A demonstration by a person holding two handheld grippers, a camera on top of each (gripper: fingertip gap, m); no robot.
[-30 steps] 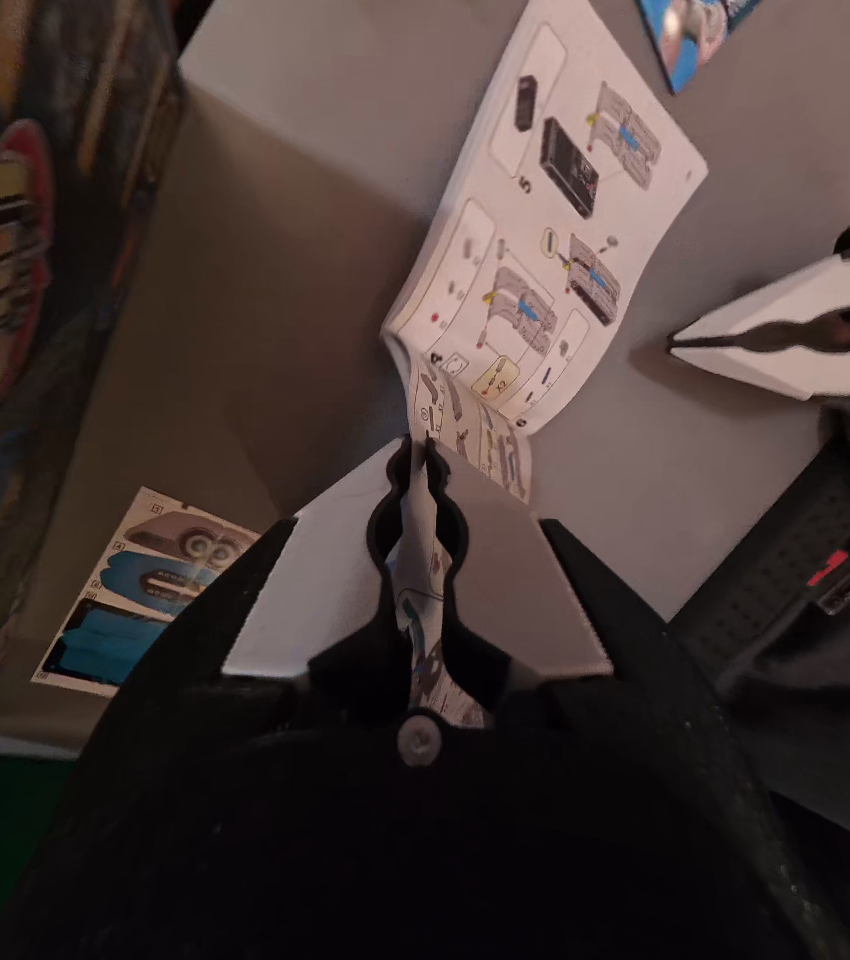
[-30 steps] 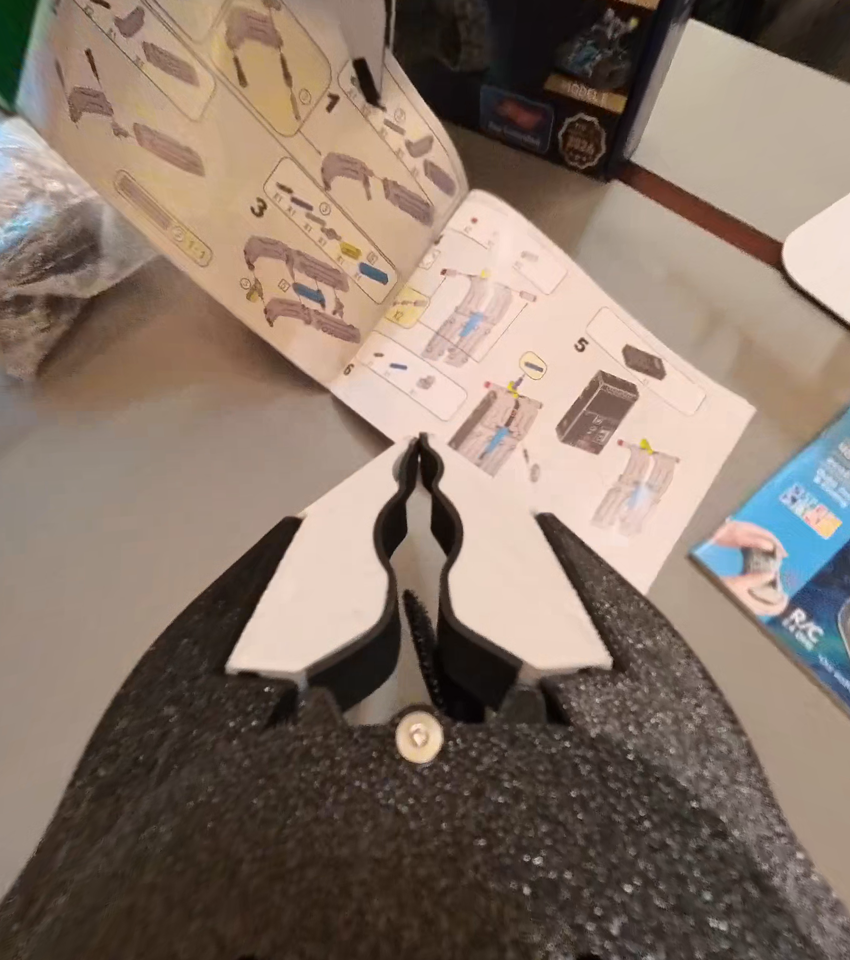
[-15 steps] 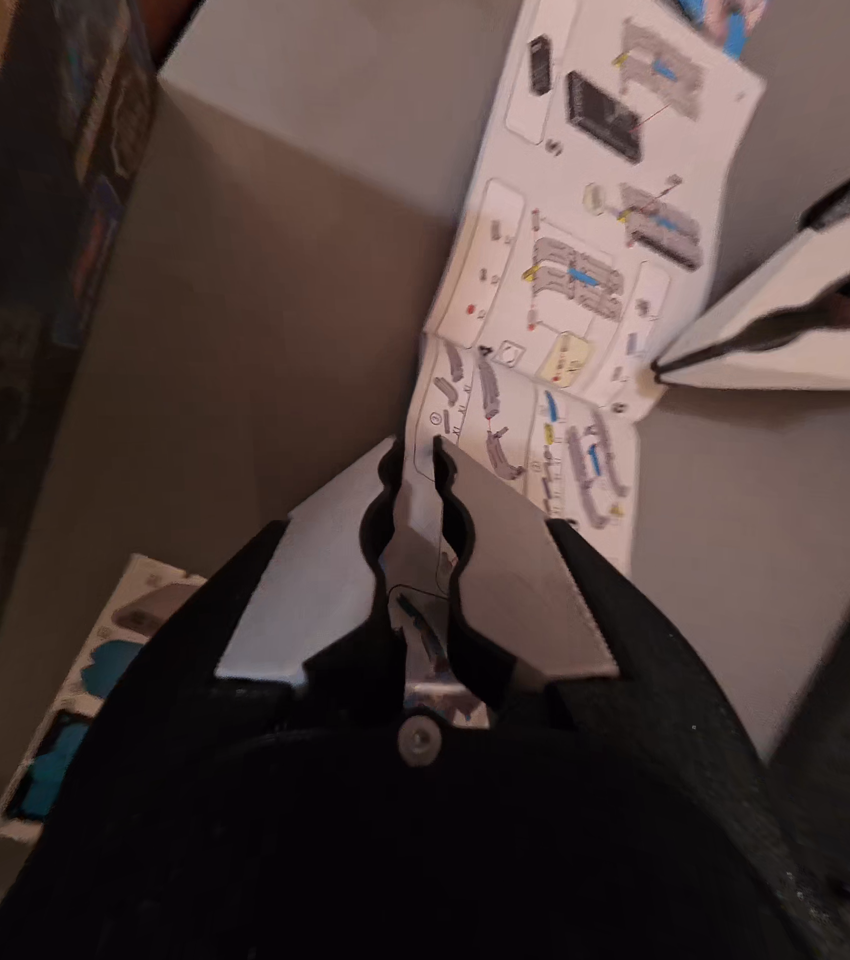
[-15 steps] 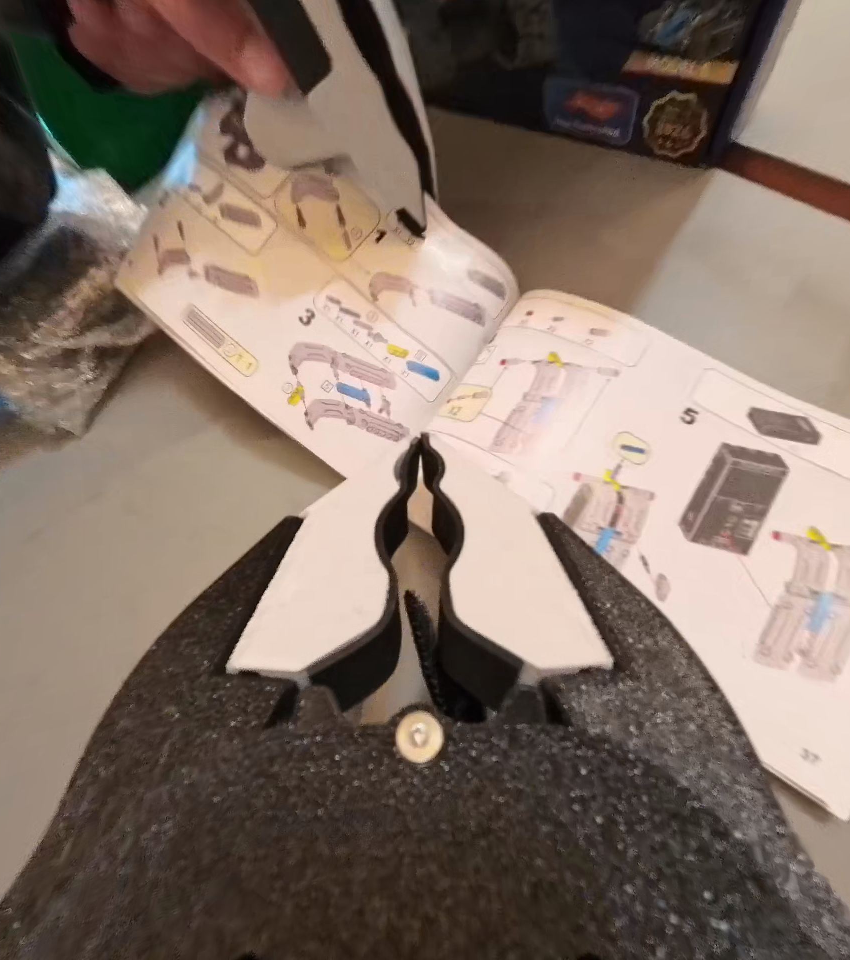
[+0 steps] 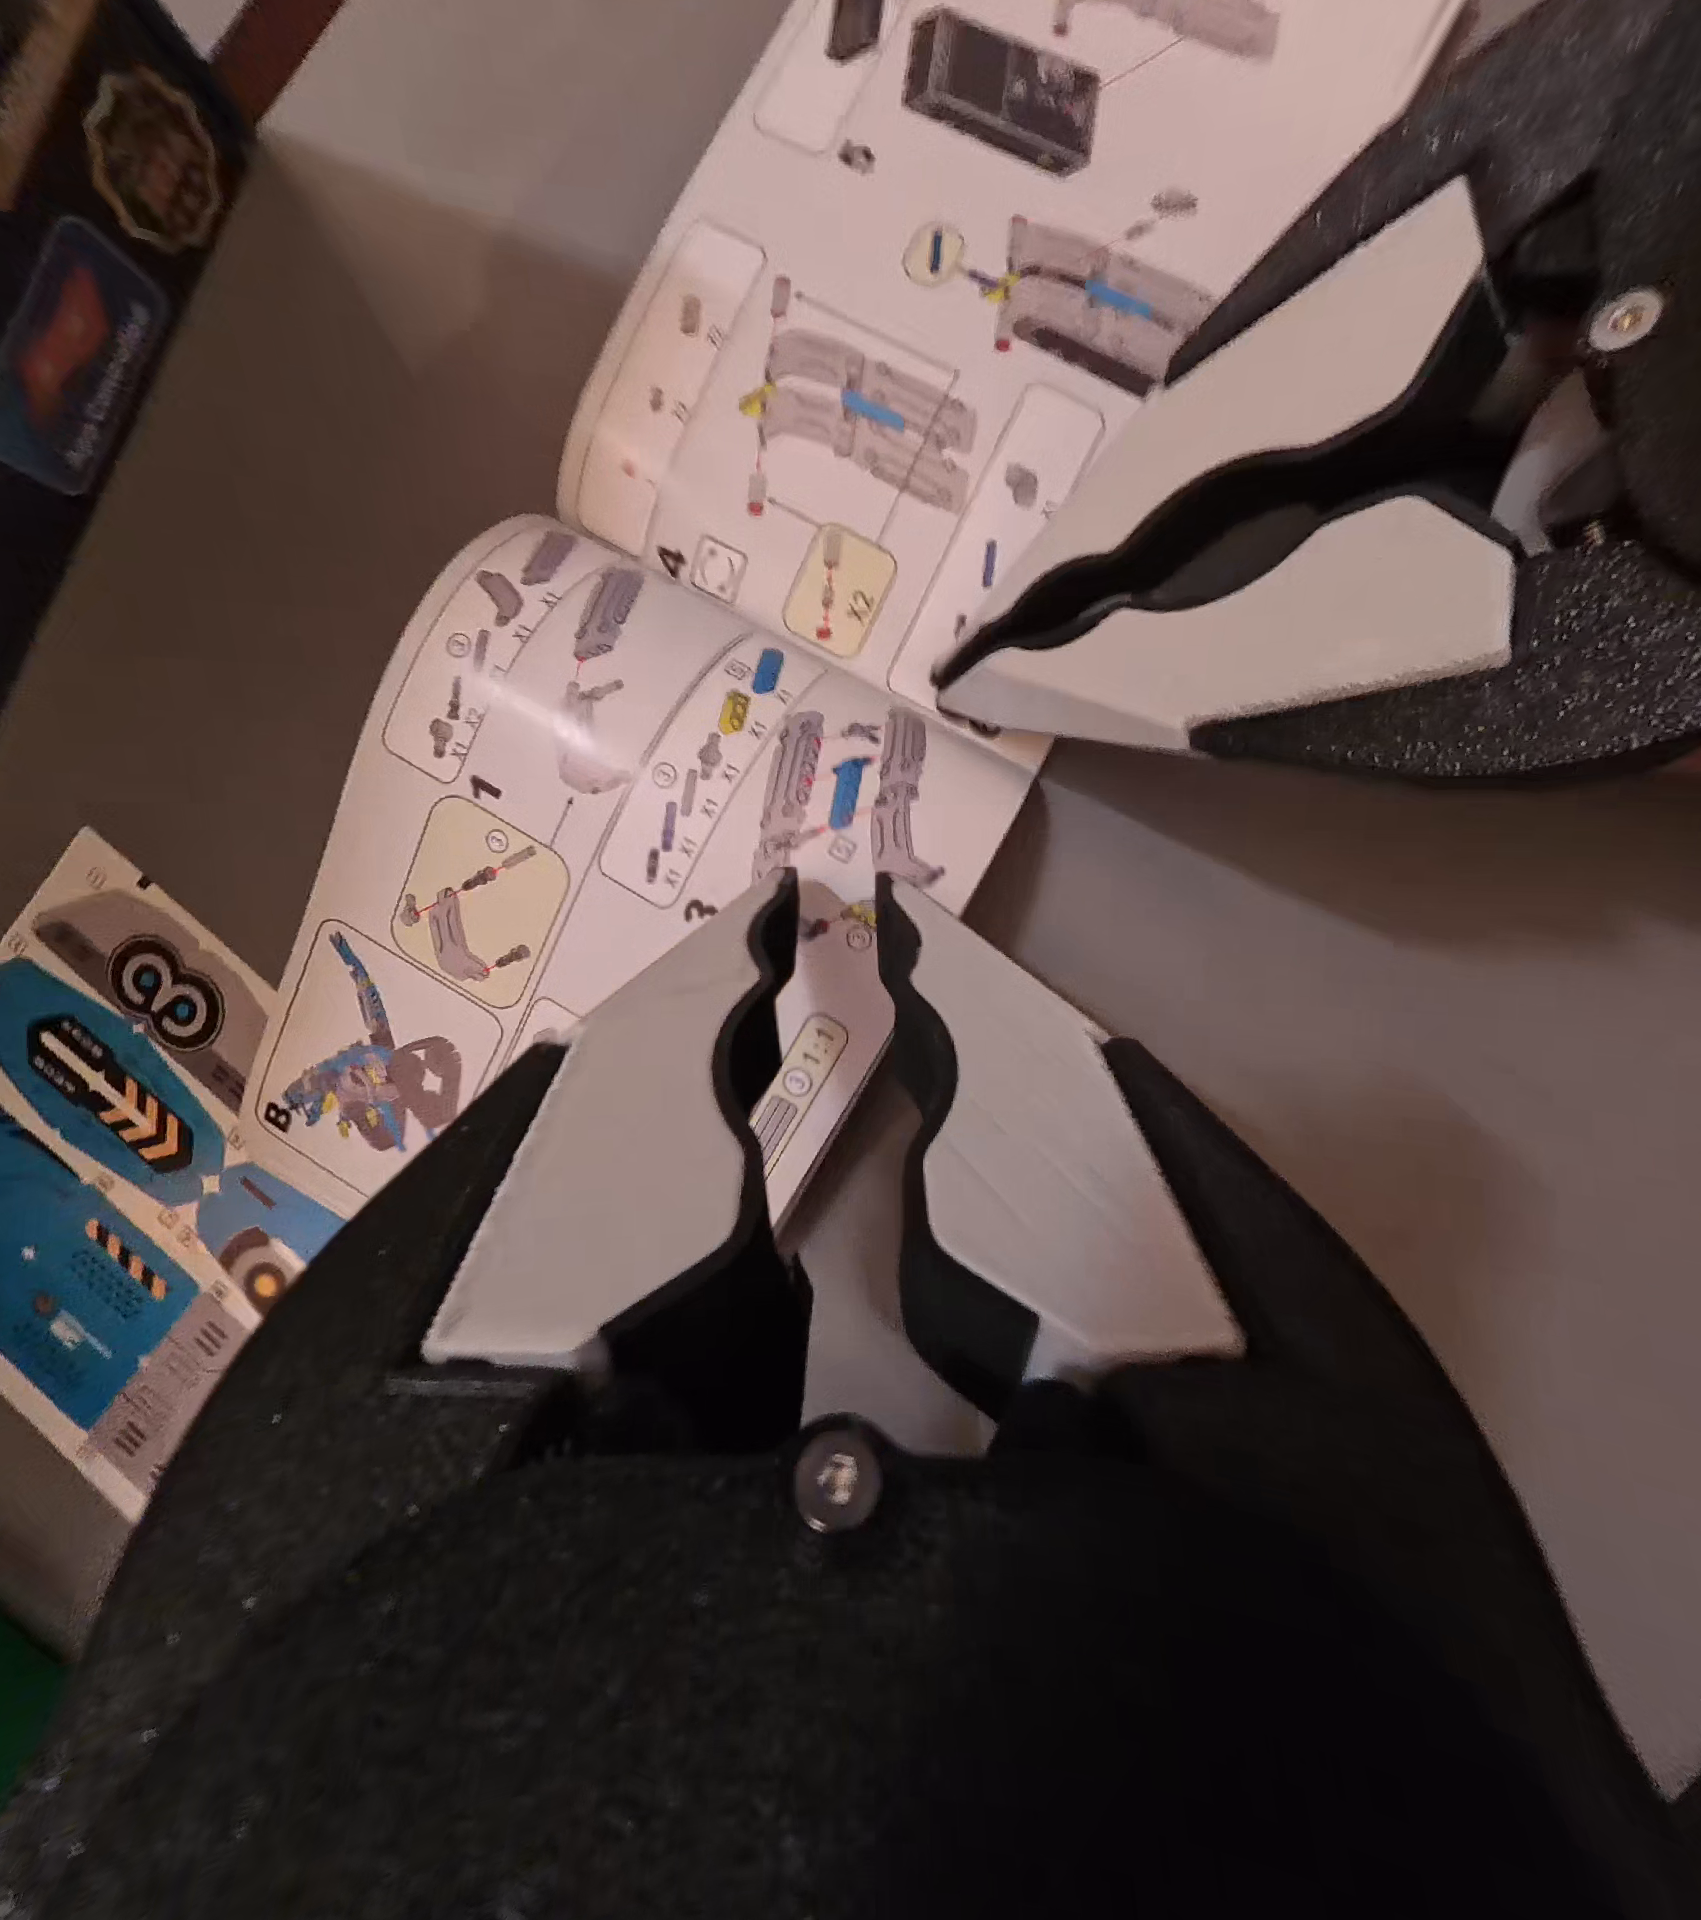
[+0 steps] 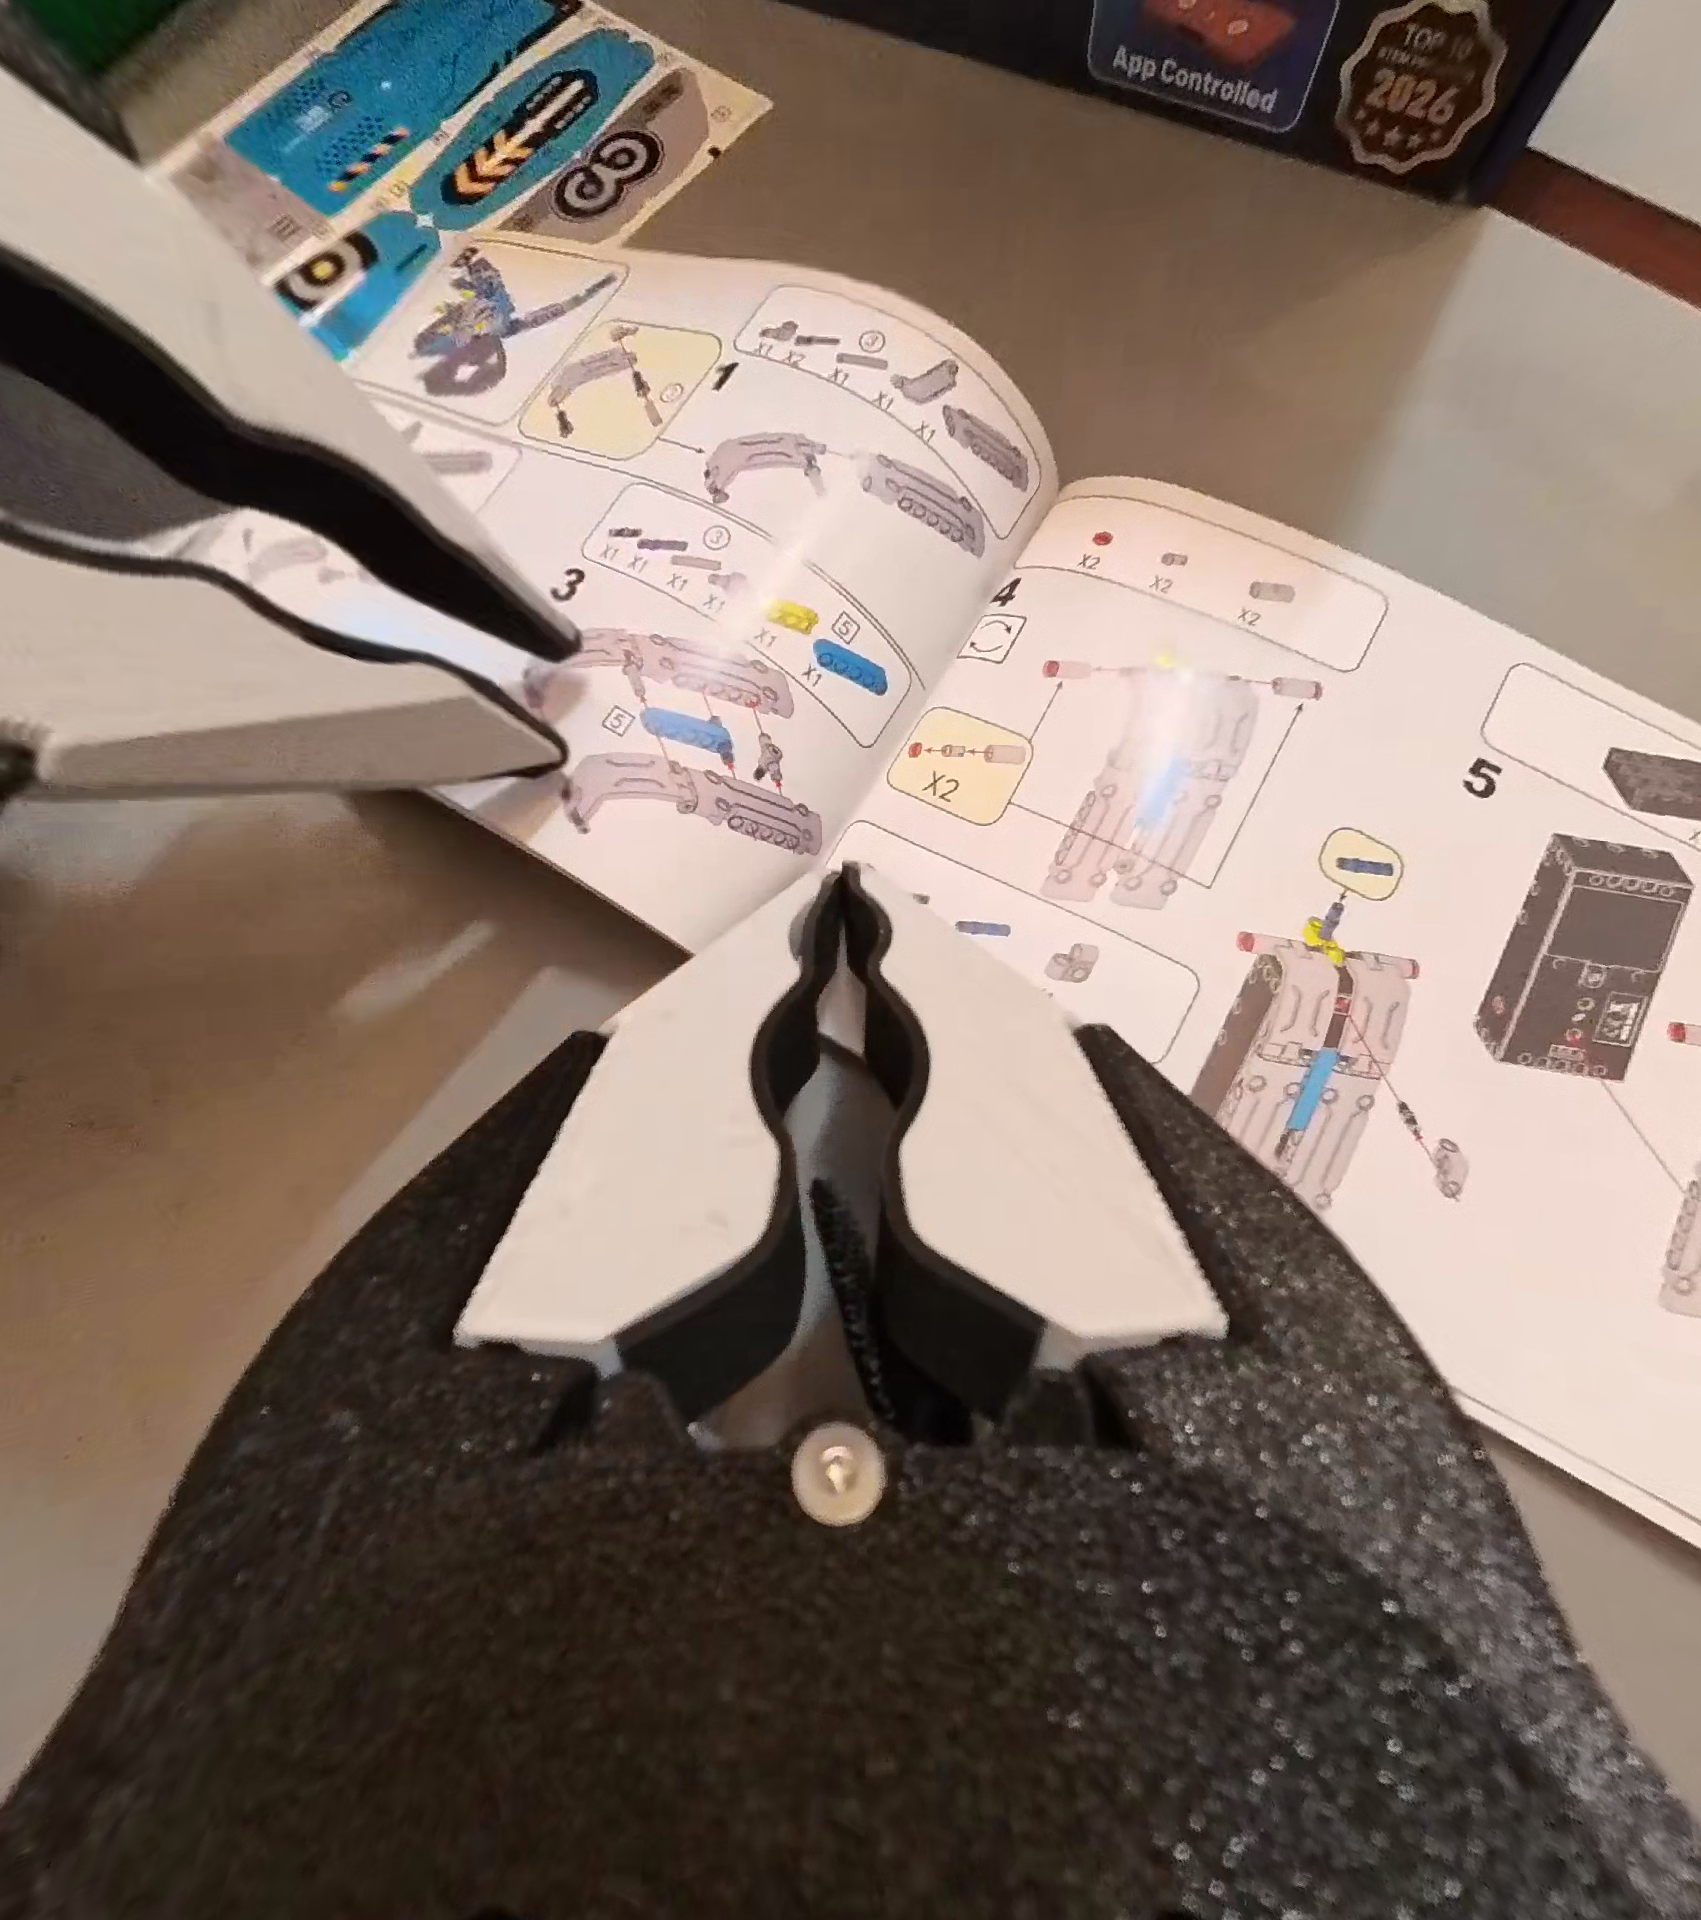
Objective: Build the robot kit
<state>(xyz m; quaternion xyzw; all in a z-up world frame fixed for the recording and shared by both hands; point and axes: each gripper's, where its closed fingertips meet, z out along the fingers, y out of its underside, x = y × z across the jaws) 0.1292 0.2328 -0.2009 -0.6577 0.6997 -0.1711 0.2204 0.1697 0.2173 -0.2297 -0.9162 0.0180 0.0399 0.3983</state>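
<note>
**Both grippers at the near edge of an open booklet**

The left gripper (image 5: 830,904) has its jaws slightly parted, with the near edge of the booklet's left page showing in the gap between them; whether the pads actually press the paper cannot be told. The instruction booklet (image 5: 638,727) runs away from these tips toward 12 and 1 o'clock in the left wrist view, its spine fold lying roughly from 10 to 4 o'clock, the left page bulging upward.

The right gripper (image 6: 844,883) has its tips pressed together, nothing visible between them, and rests at the near edge of the right page just beside the spine. In the left wrist view it comes in from 2 o'clock, tips (image 5: 950,681) touching or almost touching the paper. Both sit close to the fold, with the left gripper (image 6: 545,686) over the raised page.

A sticker sheet (image 5: 46,1143) lies at 9 o'clock, partly under the booklet's corner. A dark box (image 6: 1345,83) stands beyond at 12 o'clock. The grey table (image 5: 1345,1039) shows bare toward 3 o'clock.
</note>
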